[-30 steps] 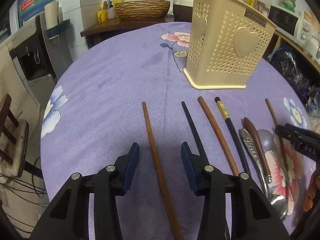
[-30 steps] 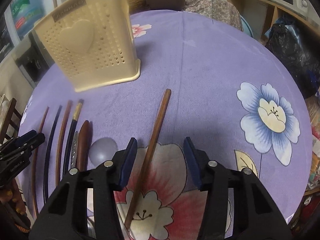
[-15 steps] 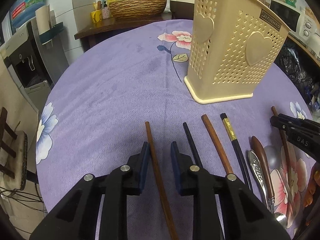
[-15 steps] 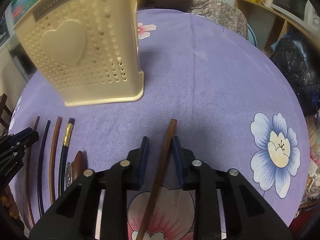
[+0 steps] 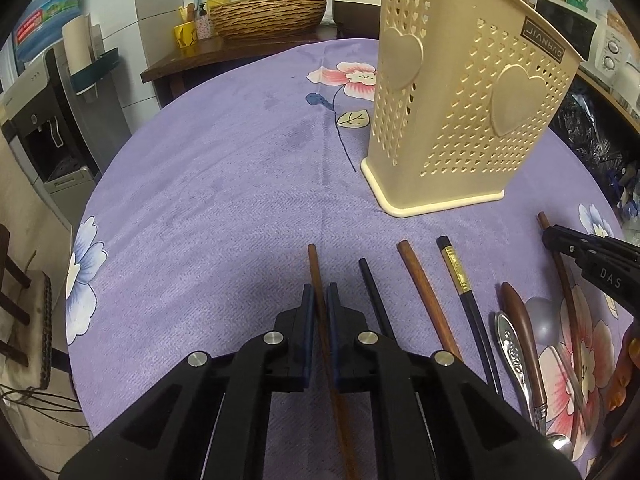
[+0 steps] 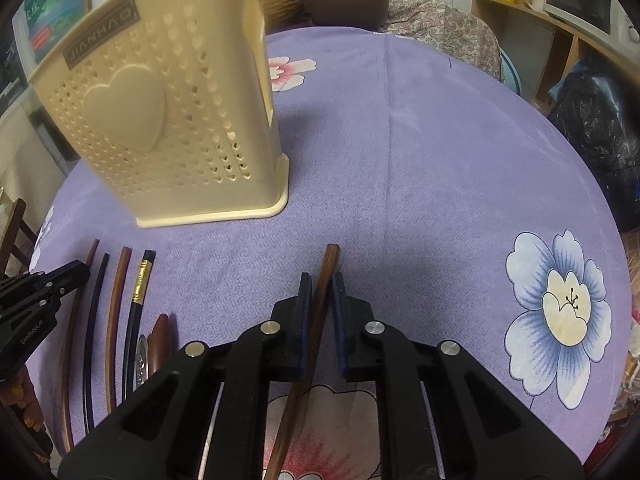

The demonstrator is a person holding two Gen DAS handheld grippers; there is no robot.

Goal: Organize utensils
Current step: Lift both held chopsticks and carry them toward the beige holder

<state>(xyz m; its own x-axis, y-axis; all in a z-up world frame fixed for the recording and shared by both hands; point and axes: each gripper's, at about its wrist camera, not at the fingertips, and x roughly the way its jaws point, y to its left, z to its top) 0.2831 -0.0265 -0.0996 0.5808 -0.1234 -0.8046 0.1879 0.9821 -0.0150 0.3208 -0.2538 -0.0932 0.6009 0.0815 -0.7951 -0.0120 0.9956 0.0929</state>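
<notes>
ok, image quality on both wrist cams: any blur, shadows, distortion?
Left wrist: sharp; fisheye bows the purple floral tablecloth and tilts the cream perforated plastic utensil holder; soft shadow ahead of the left gripper. Right wrist: the holder's top looks smeared; dark vignette corners; shadow around the right gripper.

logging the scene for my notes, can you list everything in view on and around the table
utensil holder: 1, cream, perforated with hearts, upright on the tablecloth beyond the utensils
tablecloth: 1, purple with flowers, covers the table
brown chopsticks: 3 in the left wrist view, one in the left tongs, one loose, one in the right tongs
black chopsticks: 2, one plain, one with a gold band, lying in the row
spoons: wood-handled, metal-handled, grey bowl, beside the chopsticks
woven basket: 1, brown, on the side counter
left tongs: black, blue pads, have just closed on a brown chopstick
right tongs: black, blue pads, have just closed on a brown chopstick
</notes>
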